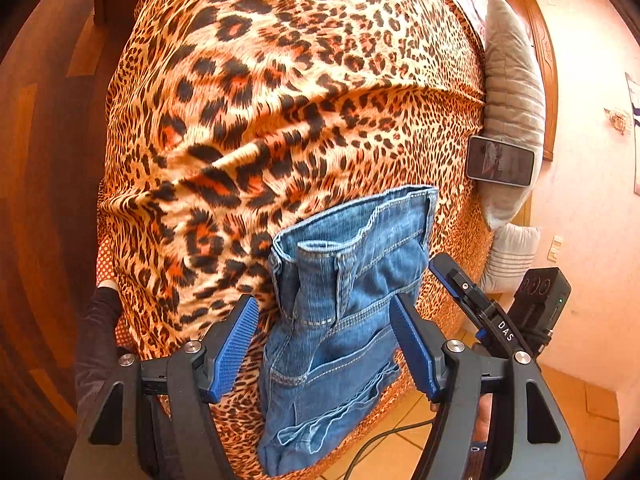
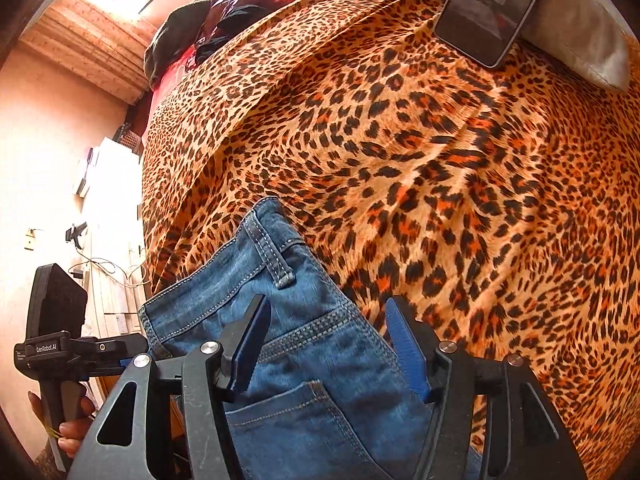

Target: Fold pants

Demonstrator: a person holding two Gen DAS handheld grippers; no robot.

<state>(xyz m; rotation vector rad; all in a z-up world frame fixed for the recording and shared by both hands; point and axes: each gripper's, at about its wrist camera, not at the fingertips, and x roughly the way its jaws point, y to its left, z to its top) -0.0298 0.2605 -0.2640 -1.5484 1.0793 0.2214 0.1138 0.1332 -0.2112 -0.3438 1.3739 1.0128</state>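
Leopard-print bedspread (image 1: 280, 100) covering a bed, with folded blue jeans (image 1: 340, 320) laid near its edge.

The jeans are seen just ahead of and below the left gripper (image 1: 324, 344), whose blue-padded jaws are spread wide, nothing pressed between them. The right gripper (image 2: 326, 348) is likewise held open over the denim, pads apart from the cloth. Beyond the jeans, a phone (image 1: 500, 162) is propped against a grey pillow (image 1: 512, 92).

My ribbed blue plastic pads (image 1: 240, 344), matt stitched denim jeans (image 1: 340, 312), smooth printed cloth bedspread (image 1: 280, 100) beneath jeans, glossy glass phone (image 1: 500, 162).
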